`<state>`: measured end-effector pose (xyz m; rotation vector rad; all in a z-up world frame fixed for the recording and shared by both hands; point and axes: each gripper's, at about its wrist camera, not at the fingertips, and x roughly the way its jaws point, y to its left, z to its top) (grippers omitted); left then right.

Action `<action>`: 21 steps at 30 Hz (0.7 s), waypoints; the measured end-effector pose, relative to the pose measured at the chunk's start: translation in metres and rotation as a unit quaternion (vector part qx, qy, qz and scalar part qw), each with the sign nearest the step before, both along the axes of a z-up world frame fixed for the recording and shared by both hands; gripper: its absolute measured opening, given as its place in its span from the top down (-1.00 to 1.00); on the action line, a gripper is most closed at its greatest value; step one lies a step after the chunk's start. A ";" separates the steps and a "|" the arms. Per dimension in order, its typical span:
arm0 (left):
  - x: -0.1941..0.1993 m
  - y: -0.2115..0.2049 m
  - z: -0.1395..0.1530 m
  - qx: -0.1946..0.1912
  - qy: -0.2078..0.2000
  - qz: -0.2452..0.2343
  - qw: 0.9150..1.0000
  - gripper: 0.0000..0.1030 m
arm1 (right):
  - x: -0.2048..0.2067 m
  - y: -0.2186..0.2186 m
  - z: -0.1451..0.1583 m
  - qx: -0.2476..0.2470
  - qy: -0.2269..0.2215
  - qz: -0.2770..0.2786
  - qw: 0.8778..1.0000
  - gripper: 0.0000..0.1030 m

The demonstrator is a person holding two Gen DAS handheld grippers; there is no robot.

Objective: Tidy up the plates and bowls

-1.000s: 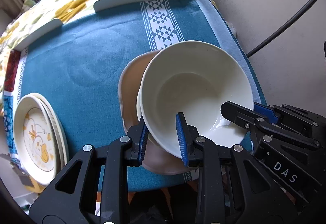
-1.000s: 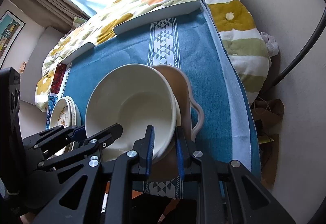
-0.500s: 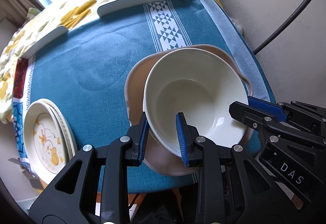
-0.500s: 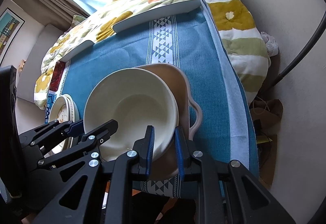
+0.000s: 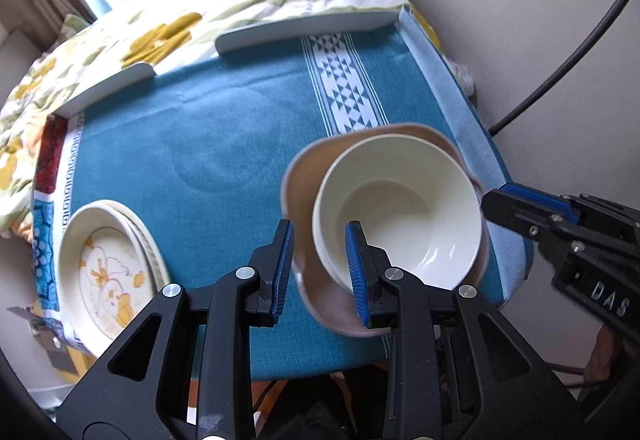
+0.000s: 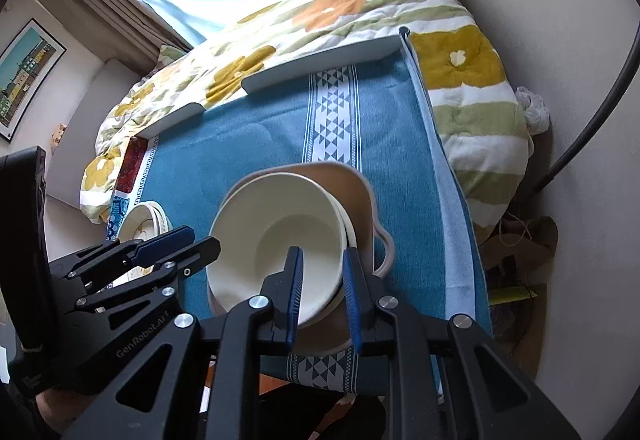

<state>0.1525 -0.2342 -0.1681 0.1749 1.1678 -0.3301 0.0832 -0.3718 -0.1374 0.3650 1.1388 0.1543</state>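
Bowl: cream bowl (image 5: 400, 212) nested in tan handled dish (image 5: 304, 176), tabletop's near right.
Left gripper (image 5: 320, 260): jaws wide, straddling bowl's rim.
Right gripper (image 6: 322, 292): jaws narrow, straddling opposite rim, grip uncertain.
Advice: withdraw straight, avoid nudging rim.

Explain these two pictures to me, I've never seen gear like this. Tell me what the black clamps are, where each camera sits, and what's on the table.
No robot here: a person holds a two-finger clamp in each hand, with a fisheye camera on each looking along its fingers. One picture comes from the left gripper, the other from the right gripper. Each straddles the rim of a cream bowl sitting inside a tan handled dish on the blue tablecloth; their jaws look open. A stack of patterned plates lies to the left.
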 end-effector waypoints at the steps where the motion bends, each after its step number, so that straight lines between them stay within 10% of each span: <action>1: -0.001 0.005 0.006 -0.005 -0.003 0.001 1.000 0.54 | 0.000 -0.002 0.005 0.000 -0.003 0.005 1.000 0.64; 3: -0.004 0.017 0.019 -0.015 -0.010 0.003 1.000 0.48 | 0.000 -0.005 0.016 -0.002 -0.009 0.020 1.000 0.64; 5: -0.006 0.026 0.029 -0.009 -0.020 0.004 1.000 -0.34 | -0.003 -0.007 0.027 -0.011 -0.016 0.037 0.999 0.40; 7: -0.009 0.035 0.037 -0.003 -0.032 0.002 0.999 -0.94 | -0.008 -0.009 0.036 -0.023 -0.023 0.047 0.998 -0.59; 15: -0.013 0.038 0.005 0.022 0.033 -0.068 0.997 -0.96 | -0.014 0.000 0.022 -0.165 0.048 0.091 0.981 -0.68; 21: -0.008 0.029 -0.030 0.016 0.078 -0.082 0.993 -0.95 | -0.007 -0.001 -0.016 -0.179 0.098 0.107 0.973 -0.68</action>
